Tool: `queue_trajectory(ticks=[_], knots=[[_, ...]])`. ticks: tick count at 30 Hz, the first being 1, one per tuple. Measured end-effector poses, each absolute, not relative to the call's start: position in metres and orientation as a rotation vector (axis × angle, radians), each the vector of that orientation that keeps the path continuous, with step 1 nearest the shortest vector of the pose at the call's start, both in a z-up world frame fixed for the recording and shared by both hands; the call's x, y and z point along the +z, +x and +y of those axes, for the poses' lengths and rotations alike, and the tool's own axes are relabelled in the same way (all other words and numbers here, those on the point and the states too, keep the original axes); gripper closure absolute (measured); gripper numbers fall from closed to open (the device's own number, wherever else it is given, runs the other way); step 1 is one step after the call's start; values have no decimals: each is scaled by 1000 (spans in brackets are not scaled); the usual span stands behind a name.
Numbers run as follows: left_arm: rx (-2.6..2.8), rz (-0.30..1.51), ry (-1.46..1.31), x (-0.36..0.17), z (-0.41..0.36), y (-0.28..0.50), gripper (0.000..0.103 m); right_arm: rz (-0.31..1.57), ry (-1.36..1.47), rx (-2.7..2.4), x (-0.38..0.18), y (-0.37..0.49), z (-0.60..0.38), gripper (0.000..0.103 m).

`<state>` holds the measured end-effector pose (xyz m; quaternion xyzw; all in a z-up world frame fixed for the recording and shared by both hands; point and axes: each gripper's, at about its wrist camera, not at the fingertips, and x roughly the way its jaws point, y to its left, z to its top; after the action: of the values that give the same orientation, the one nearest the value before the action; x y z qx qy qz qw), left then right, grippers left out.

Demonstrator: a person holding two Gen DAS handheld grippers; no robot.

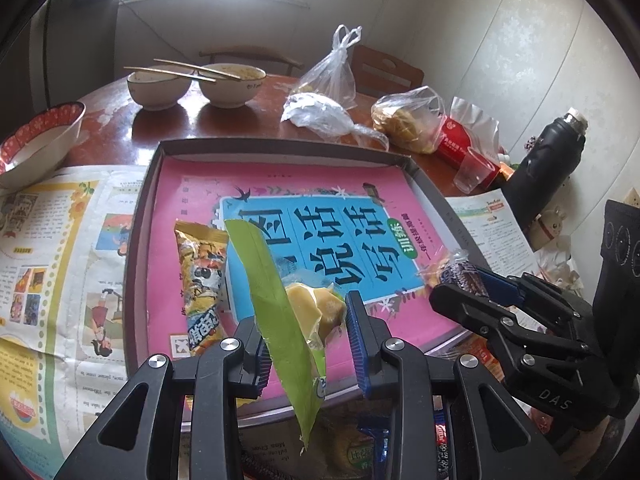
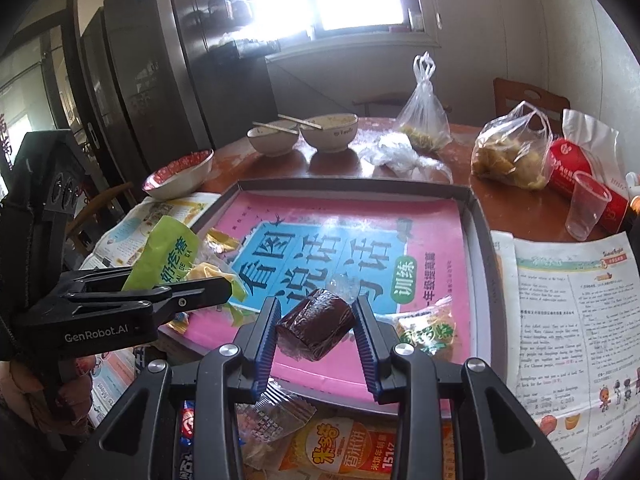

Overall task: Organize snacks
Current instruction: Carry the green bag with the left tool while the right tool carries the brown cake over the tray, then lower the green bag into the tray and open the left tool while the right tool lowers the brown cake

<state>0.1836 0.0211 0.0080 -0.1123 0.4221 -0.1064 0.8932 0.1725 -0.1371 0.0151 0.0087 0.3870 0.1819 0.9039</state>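
Observation:
A grey shallow box (image 1: 154,168) lined with a pink and blue book cover lies on the table. My left gripper (image 1: 308,336) is shut on a green snack packet (image 1: 268,292) with a yellow piece inside, held over the box's near edge. A yellow-orange snack packet (image 1: 202,280) lies in the box at its left. My right gripper (image 2: 316,324) is shut on a dark brown wrapped snack (image 2: 316,330) above the box (image 2: 478,216). A green and yellow packet (image 2: 428,330) lies in the box just to its right. The left gripper (image 2: 224,286) with its green packet (image 2: 168,256) shows at the left.
Loose snack packets (image 2: 348,448) lie in front of the box. Newspaper (image 2: 560,300) covers the table on both sides. Behind stand two bowls with chopsticks (image 1: 232,84), a red-rimmed bowl (image 1: 40,140), plastic bags (image 1: 408,120), a clear cup (image 2: 586,204), a red tube (image 2: 576,176) and a black flask (image 1: 548,160).

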Motion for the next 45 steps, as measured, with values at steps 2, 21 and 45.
queue_trajectory(ticks=[2, 21, 45], knots=[[-225, 883, -226, 5, 20, 184, 69, 814, 19, 378, 12, 174, -137, 66], [-226, 898, -206, 0, 17, 183, 69, 893, -32, 341, -8, 181, -130, 65], [-202, 891, -199, 3, 20, 182, 69, 864, -19, 322, 1, 174, -136, 65]])
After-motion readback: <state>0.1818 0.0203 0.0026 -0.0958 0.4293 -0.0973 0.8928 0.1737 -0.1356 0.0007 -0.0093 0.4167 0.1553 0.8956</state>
